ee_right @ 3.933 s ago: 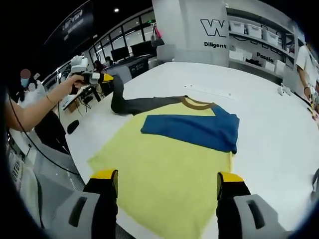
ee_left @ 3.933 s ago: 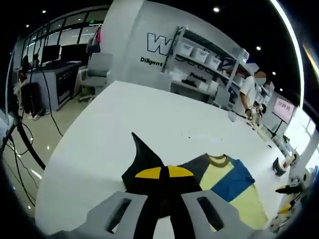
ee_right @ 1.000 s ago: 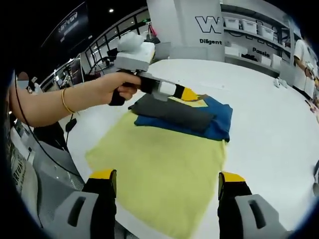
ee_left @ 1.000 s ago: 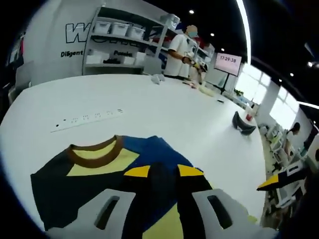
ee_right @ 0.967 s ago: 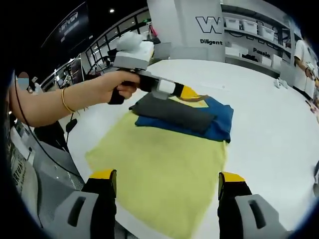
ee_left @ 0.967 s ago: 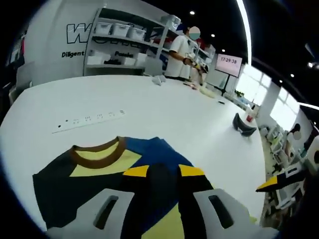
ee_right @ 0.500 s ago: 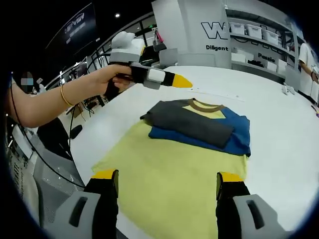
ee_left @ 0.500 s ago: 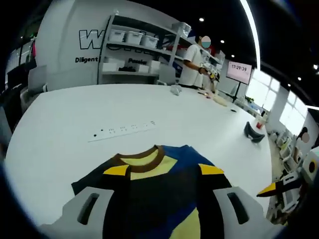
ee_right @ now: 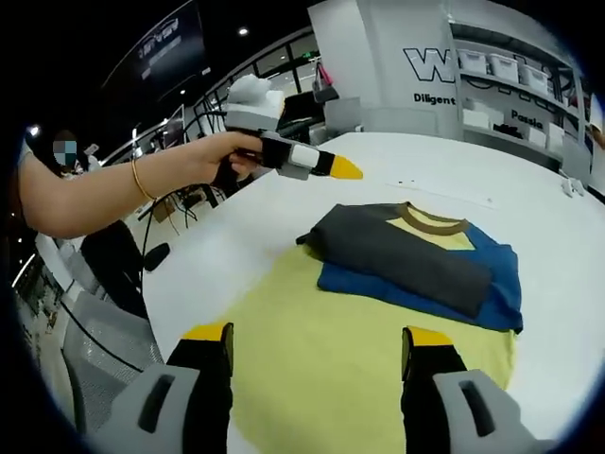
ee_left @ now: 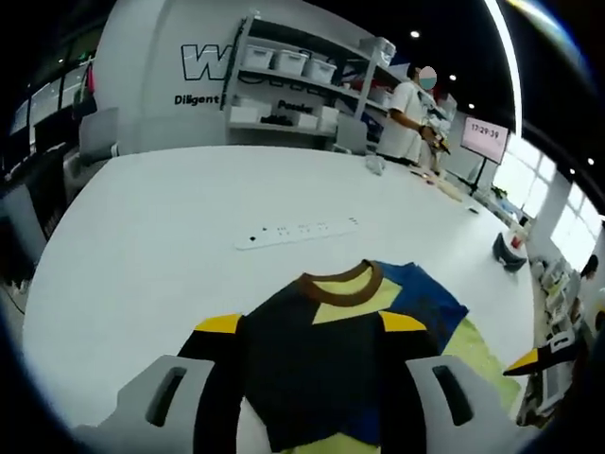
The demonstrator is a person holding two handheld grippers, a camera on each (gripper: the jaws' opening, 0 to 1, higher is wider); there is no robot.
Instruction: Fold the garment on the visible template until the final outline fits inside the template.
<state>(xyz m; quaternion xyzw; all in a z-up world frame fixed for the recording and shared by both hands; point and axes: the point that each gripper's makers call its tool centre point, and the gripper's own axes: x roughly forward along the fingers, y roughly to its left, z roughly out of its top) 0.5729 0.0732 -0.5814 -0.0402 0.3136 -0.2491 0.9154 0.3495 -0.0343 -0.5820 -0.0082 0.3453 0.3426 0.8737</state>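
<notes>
A T-shirt lies flat on the white table (ee_left: 170, 218). Its body is pale yellow (ee_right: 369, 364), with a brown collar (ee_right: 431, 220). A dark grey sleeve (ee_right: 397, 251) is folded across the chest on top of a blue sleeve (ee_right: 496, 284). My left gripper (ee_left: 312, 326) hangs open above the dark fold (ee_left: 321, 364), a little back from the collar (ee_left: 340, 282), holding nothing. In the right gripper view a hand holds the left gripper (ee_right: 321, 164) in the air to the left of the shirt. My right gripper (ee_right: 319, 336) is open over the shirt's hem.
A white power strip (ee_left: 298, 232) lies on the table beyond the collar. A small dark object (ee_left: 510, 251) sits far right. Shelves with bins (ee_left: 302, 85) and a standing person (ee_left: 411, 113) are behind the table. The near table edge (ee_right: 184, 312) drops to chairs and cables.
The left gripper carried the dark sleeve across the chest, laid it over the blue sleeve, opened and drew back off the shirt. The right gripper stayed open by the hem.
</notes>
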